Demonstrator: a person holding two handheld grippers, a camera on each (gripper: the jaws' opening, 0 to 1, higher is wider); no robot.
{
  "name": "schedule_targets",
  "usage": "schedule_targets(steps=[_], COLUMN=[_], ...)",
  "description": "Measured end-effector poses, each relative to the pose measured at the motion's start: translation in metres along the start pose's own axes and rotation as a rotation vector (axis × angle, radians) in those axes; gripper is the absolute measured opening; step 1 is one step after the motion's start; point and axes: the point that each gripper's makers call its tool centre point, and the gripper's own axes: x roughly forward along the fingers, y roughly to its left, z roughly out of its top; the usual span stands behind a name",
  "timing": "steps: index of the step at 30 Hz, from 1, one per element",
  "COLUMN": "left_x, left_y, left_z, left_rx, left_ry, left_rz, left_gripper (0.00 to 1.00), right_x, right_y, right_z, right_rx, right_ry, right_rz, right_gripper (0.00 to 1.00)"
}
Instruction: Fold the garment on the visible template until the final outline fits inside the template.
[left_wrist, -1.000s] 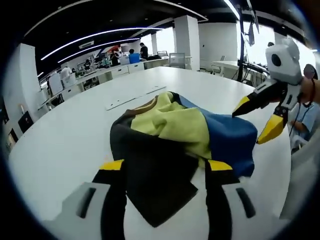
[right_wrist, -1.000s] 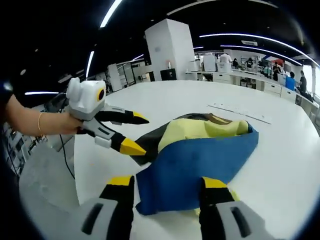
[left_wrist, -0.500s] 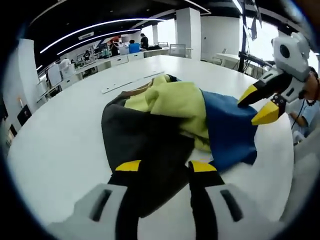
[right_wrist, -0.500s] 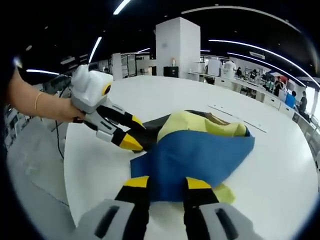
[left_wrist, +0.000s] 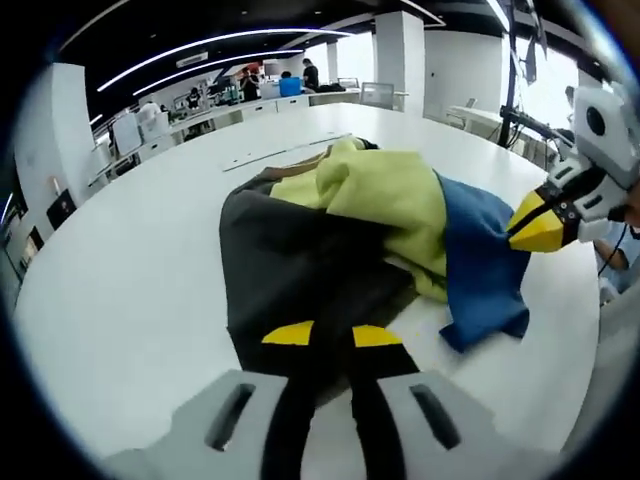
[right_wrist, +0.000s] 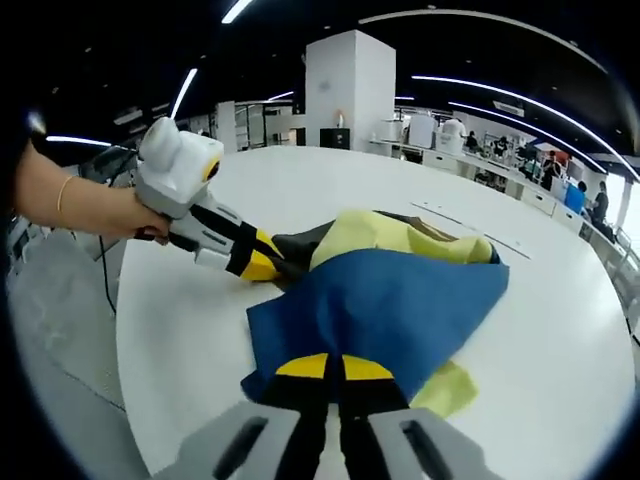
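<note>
Both grippers have closed since half a second ago: jaws that stood apart over the cloth now meet on it. Broad white round-edged table (left_wrist: 120, 300) carries the crumpled colour-block garment of dark brown, yellow-green and blue fabric (left_wrist: 340, 230), lying at centre in the left gripper view and at centre in the right gripper view (right_wrist: 400, 300). Left gripper (left_wrist: 332, 334), at 6 o'clock in its own view, has its yellow-tipped black jaws pinched together on the dark brown edge. Right gripper (right_wrist: 334, 367), at 6 o'clock in its view, is clamped on the blue edge. Thin pale strips (left_wrist: 285, 153) lie on the table beyond the garment, at 12 o'clock.
</note>
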Motion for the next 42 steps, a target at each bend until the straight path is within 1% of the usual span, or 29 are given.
schedule_targets(steps=[2, 5, 6, 8, 11, 12, 13, 14, 16, 18, 20, 21, 23, 24, 26, 27, 28, 29, 30, 31, 33, 34, 36, 40, 42], left_x=[0.0, -0.003, -0.004, -0.006, -0.012, -0.015, -0.018, -0.021, -0.026, -0.032, -0.037, -0.039, -0.043, -0.044, -0.047, -0.047, -0.048, -0.048, -0.048, -0.047, -0.046, -0.045, -0.042, -0.035, -0.033], left_y=[0.001, 0.001, 0.002, 0.004, 0.009, 0.013, 0.015, 0.017, 0.023, 0.032, 0.041, 0.045, 0.056, 0.059, 0.067, 0.071, 0.073, 0.077, 0.079, 0.083, 0.085, 0.086, 0.09, 0.099, 0.104], left_z=[0.0, -0.002, -0.002, -0.004, -0.001, 0.002, 0.004, 0.01, 0.012, 0.015, 0.016, 0.015, 0.014, 0.013, 0.01, 0.008, 0.007, 0.007, 0.006, 0.006, 0.006, 0.005, 0.005, 0.006, 0.006], left_rx=[-0.028, -0.024, -0.029, -0.07, -0.092, -0.103, -0.109, -0.136, -0.155, -0.144, -0.143, -0.149, -0.156, -0.156, -0.166, -0.17, -0.17, -0.166, -0.161, -0.155, -0.149, -0.144, -0.133, -0.113, -0.106], left_ry=[-0.004, 0.003, 0.006, 0.014, -0.002, -0.016, -0.031, -0.067, -0.08, -0.092, -0.098, -0.099, -0.101, -0.101, -0.093, -0.085, -0.08, -0.076, -0.074, -0.07, -0.063, -0.057, -0.049, -0.034, -0.03], left_rz=[-0.008, -0.002, -0.003, -0.004, 0.013, 0.029, 0.033, 0.029, 0.043, 0.071, 0.094, 0.101, 0.128, 0.135, 0.146, 0.154, 0.159, 0.166, 0.17, 0.176, 0.181, 0.183, 0.188, 0.201, 0.207], left_gripper=[0.04, 0.03, 0.03, 0.03, 0.03, 0.03, 0.03, 0.03, 0.03, 0.03, 0.03, 0.03, 0.03, 0.03, 0.03, 0.03, 0.03, 0.03, 0.03, 0.03, 0.03, 0.03, 0.03, 0.03, 0.03], right_x=[-0.002, -0.008, -0.011, -0.017, -0.029, -0.034, -0.037, -0.038, -0.043, -0.05, -0.058, -0.062, -0.067, -0.071, -0.078, -0.083, -0.087, -0.092, -0.095, -0.099, -0.103, -0.106, -0.109, -0.114, -0.116], right_y=[0.0, 0.002, 0.002, 0.0, -0.002, -0.005, -0.007, -0.009, -0.016, -0.026, -0.037, -0.045, -0.054, -0.066, -0.084, -0.097, -0.103, -0.116, -0.126, -0.137, -0.151, -0.16, -0.172, -0.194, -0.205], right_z=[0.002, 0.009, 0.011, 0.014, 0.029, 0.033, 0.035, 0.036, 0.039, 0.041, 0.043, 0.044, 0.042, 0.04, 0.034, 0.033, 0.032, 0.03, 0.027, 0.021, 0.016, 0.011, 0.006, -0.004, -0.012], right_rx=[0.0, -0.001, -0.01, -0.052, -0.049, -0.047, -0.044, -0.04, 0.031, 0.057, 0.07, 0.101, 0.179, 0.205, 0.202, 0.209, 0.213, 0.245, 0.255, 0.263, 0.293, 0.31, 0.341, 0.355, 0.381], right_ry=[-0.002, -0.015, -0.009, 0.005, -0.031, -0.038, -0.04, -0.039, -0.066, -0.077, -0.09, -0.096, -0.094, -0.094, -0.071, -0.075, -0.076, -0.079, -0.074, -0.052, -0.053, -0.04, -0.037, -0.018, 0.0], right_rz=[0.001, 0.008, -0.001, -0.019, -0.019, -0.027, -0.034, -0.034, -0.041, -0.052, -0.078, -0.089, -0.089, -0.11, -0.16, -0.193, -0.206, -0.246, -0.271, -0.299, -0.333, -0.352, -0.372, -0.421, -0.449], right_gripper=[0.0, 0.0, 0.0, 0.0, 0.0, 0.0, 0.0, 0.0, 0.0, 0.0, 0.0, 0.0, 0.0, 0.0, 0.0, 0.0, 0.0, 0.0, 0.0, 0.0, 0.0, 0.0, 0.0, 0.0, 0.0])
